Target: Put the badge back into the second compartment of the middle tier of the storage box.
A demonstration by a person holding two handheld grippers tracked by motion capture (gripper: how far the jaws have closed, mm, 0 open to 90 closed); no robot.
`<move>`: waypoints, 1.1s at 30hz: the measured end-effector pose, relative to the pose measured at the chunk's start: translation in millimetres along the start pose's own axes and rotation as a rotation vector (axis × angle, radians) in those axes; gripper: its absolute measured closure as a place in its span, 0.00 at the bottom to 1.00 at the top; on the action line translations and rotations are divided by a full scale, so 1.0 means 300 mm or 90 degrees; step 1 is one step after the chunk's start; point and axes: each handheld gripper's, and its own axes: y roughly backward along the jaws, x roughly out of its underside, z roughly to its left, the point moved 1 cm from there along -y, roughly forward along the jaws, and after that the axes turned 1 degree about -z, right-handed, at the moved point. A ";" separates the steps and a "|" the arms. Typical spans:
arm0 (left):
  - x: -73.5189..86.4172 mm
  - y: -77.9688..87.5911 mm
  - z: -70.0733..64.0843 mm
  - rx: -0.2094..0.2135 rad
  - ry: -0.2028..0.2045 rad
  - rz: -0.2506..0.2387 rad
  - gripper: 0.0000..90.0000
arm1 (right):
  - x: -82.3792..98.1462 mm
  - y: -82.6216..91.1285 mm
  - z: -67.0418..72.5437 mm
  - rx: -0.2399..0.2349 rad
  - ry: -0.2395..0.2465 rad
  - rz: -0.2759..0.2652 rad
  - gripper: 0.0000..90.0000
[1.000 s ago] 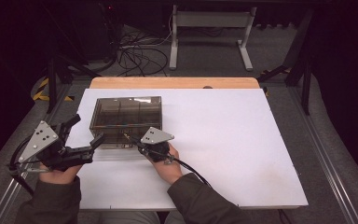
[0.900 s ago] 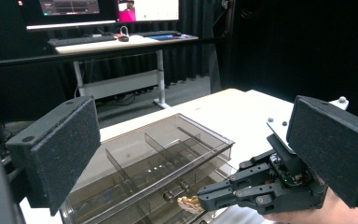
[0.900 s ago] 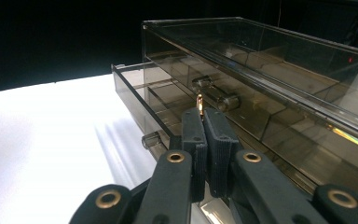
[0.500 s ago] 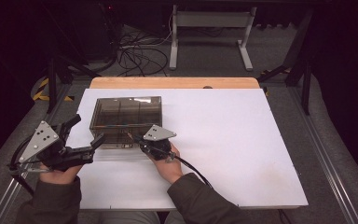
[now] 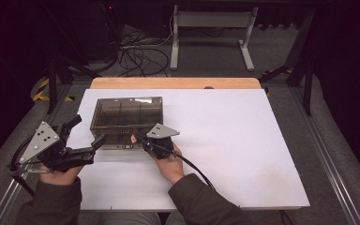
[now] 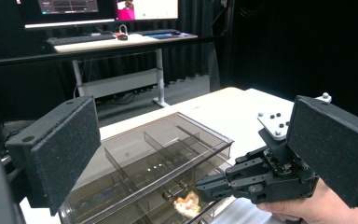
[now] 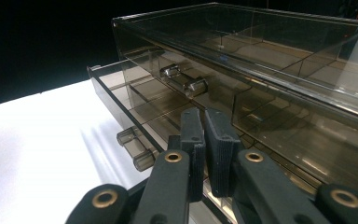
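A smoked clear drawer box [image 5: 127, 119] is sitting at the white table's [image 5: 243, 154] left. The right gripper [image 7: 204, 122], jaws together and empty, is hovering over the pulled-out bottom drawer [image 7: 135, 105]. The left gripper [image 5: 96, 140], jaws apart, is waiting beside the box. Pushing off-centre is risking skewing the drawer or sliding the unbraced box.

No text, label, brand or number could be read anywhere. The monitors [image 6: 107, 8] on the far desk glowed with coloured windows, but whatever writing they carried was too small and blurred to make out.
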 end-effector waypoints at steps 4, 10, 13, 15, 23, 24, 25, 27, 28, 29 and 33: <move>0.001 0.000 0.000 0.000 -0.002 0.002 0.04 | 0.000 0.001 0.000 -0.001 -0.001 -0.001 0.97; 0.002 -0.001 0.001 -0.004 0.000 0.002 0.04 | 0.001 0.004 0.000 0.002 -0.002 -0.002 0.95; 0.004 -0.003 0.001 -0.003 0.001 0.003 0.04 | 0.000 0.006 -0.001 0.002 -0.003 -0.005 0.94; 0.004 -0.002 0.001 -0.003 0.000 0.003 0.04 | -0.001 0.007 -0.002 0.000 -0.006 -0.009 0.93; 0.001 0.001 0.001 -0.002 0.000 0.001 0.04 | -0.006 0.015 0.008 -0.008 0.000 -0.017 0.91; 0.001 0.002 0.001 -0.002 0.001 0.001 0.04 | -0.007 0.017 0.009 -0.007 0.000 -0.016 0.90; 0.000 0.002 0.001 -0.003 0.003 0.000 0.04 | -0.008 0.019 0.009 -0.008 0.001 -0.018 0.89; -0.001 0.004 0.002 -0.002 0.002 0.000 0.04 | -0.010 0.022 0.011 -0.008 -0.002 -0.019 0.88; -0.001 0.004 0.003 -0.002 0.002 -0.002 0.04 | -0.012 0.024 0.011 -0.011 -0.001 -0.020 0.88; -0.002 0.005 0.003 -0.003 0.000 -0.002 0.04 | -0.015 0.027 0.012 -0.013 -0.001 -0.020 0.87; -0.003 0.007 0.004 -0.001 0.002 -0.003 0.04 | -0.020 0.035 0.014 -0.019 0.000 -0.020 0.82</move>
